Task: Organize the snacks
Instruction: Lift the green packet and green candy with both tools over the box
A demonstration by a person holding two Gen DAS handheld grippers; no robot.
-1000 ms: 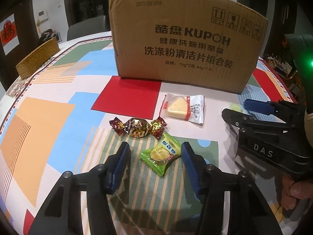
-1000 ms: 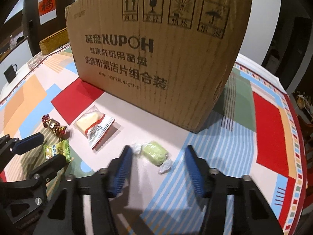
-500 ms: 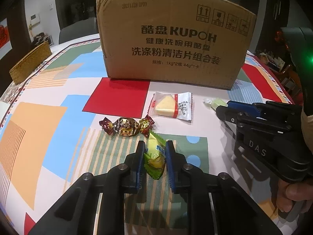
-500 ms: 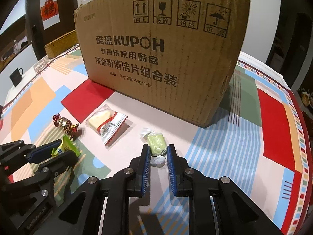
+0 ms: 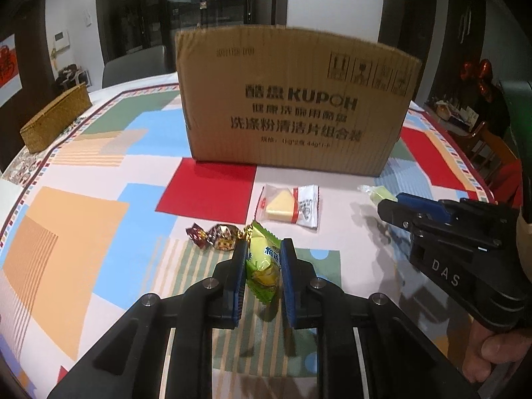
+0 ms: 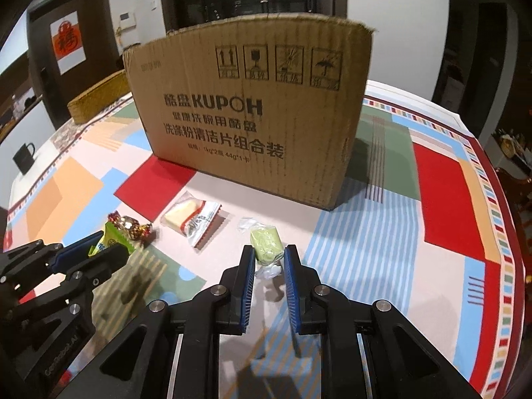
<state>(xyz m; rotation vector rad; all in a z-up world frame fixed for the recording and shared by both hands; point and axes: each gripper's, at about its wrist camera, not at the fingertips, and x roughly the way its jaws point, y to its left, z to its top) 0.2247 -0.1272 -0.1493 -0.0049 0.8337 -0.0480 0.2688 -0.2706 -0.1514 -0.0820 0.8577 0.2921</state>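
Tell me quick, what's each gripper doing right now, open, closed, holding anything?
Left gripper: closed on the green snack packet.
Right gripper: closed on the pale green wrapped candy.

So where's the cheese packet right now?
The cheese packet lies flat on the tablecloth just in front of the cardboard box, between the foil candy on its left and the green sweet on its right.
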